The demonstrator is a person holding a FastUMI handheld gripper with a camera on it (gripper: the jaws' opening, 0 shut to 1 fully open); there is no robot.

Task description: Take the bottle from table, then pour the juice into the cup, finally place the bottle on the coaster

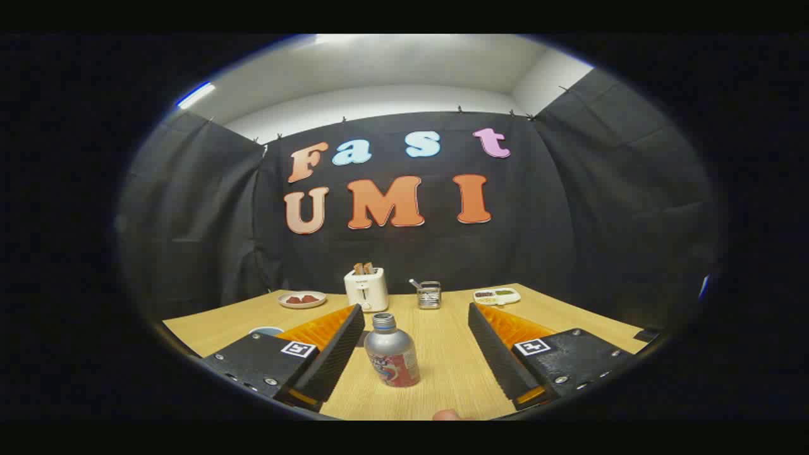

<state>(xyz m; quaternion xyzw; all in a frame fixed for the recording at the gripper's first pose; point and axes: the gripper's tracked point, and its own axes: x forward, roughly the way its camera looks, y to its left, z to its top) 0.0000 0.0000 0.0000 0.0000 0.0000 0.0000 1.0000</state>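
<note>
Between the spread jaws stands an upright silver bottle with a red label, untouched.

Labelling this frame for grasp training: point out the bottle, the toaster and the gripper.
bottle (392,357), gripper view, on its silver body.
toaster (366,289), gripper view, on its white front.
gripper (417,344), gripper view, midway between the open jaws.

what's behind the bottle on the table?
Beyond the bottle, which stands between the open gripper fingers, a white toaster with toast in its slots and a small metal holder sit by the back edge. The table just behind the bottle is covered by it.
</note>
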